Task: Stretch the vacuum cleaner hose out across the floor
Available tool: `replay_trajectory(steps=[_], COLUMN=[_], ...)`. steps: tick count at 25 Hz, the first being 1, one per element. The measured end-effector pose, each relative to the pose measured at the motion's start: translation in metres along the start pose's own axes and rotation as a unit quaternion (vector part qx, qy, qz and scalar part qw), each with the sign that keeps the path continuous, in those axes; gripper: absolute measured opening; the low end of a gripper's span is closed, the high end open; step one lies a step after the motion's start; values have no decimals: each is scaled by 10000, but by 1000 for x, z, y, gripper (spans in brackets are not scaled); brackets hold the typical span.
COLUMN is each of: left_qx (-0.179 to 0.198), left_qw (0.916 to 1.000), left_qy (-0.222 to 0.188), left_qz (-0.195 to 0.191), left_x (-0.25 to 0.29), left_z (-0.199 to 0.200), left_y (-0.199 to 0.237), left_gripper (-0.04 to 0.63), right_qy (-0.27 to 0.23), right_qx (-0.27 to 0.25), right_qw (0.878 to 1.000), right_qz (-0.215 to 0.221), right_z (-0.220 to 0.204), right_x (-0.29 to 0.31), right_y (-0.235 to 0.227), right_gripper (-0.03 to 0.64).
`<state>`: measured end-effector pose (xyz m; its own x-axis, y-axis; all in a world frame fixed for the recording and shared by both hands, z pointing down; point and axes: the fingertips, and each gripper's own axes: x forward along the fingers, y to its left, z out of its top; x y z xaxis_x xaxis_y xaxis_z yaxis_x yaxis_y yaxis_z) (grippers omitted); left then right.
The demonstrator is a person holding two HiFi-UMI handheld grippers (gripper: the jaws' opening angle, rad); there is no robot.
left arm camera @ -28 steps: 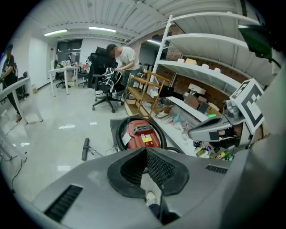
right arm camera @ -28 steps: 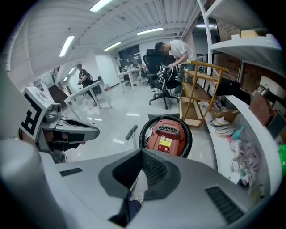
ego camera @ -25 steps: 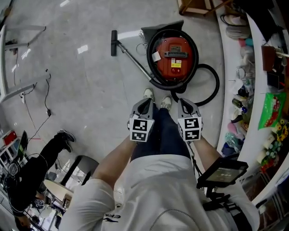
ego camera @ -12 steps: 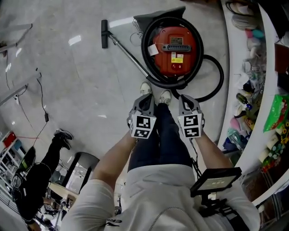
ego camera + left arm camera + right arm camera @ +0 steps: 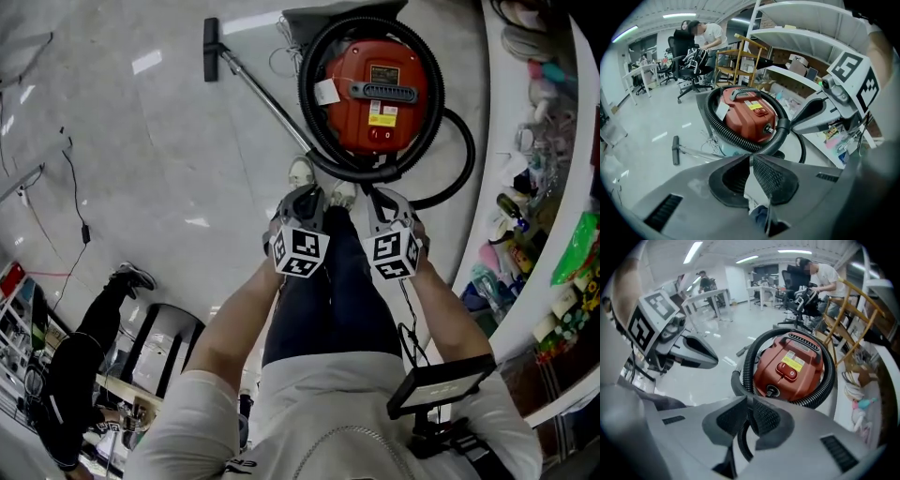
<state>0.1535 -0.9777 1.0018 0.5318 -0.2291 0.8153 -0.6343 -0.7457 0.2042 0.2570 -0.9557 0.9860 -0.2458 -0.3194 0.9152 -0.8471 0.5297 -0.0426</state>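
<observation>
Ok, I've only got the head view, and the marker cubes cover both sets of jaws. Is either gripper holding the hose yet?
Observer: Not the left one. In the left gripper view the left gripper has its jaws together with nothing in them. The hose lies coiled round the red canister ahead of it.
Operator: And the right one?
Observer: The right gripper has just been opening its jaws a crack. Nothing is pinched between them, and a loop of hose shows beyond them.
Operator: Where does the hose join the canister?
Observer: At a black elbow on the side facing the grippers.
</observation>
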Motion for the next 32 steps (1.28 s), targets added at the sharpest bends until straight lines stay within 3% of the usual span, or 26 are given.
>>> replay_trajectory(steps=[2,4,8,12,15,19,27,32], left_qx=[-47,-111,-274,-417,-476,-591,-707,-516], left_qw=[10000,9999,9996,9991,9989,9982,9974,9985], left_qy=[41,67,70,47,31,35,83,82], left_qz=[-24,-29,-2,28,44,65,62,169], left_x=[6,9,10,10,10,11,14,13], left_z=[-6,-11,-19,-23,-28,-32,-37,-40], left_y=[0,1,4,8,15,24,34,44], left_gripper=[3,5,3,3,4,5,5,5], right_qy=[114,240,413,612,741,951,1122,1080], right_qx=[-768,-1673,-3295,-4235,-4520,-4713,-4920,-4987], right_qw=[9969,9855,9425,9024,8871,8755,8627,8593], right_qz=[-82,-145,-387,-513,-571,-477,-329,-345], right_z=[-5,-10,-17,-24,-23,-25,-29,-24], right_x=[8,16,33,53,63,76,90,84], right_y=[4,9,14,7,1,0,8,8], right_gripper=[57,96,153,191,206,213,210,191])
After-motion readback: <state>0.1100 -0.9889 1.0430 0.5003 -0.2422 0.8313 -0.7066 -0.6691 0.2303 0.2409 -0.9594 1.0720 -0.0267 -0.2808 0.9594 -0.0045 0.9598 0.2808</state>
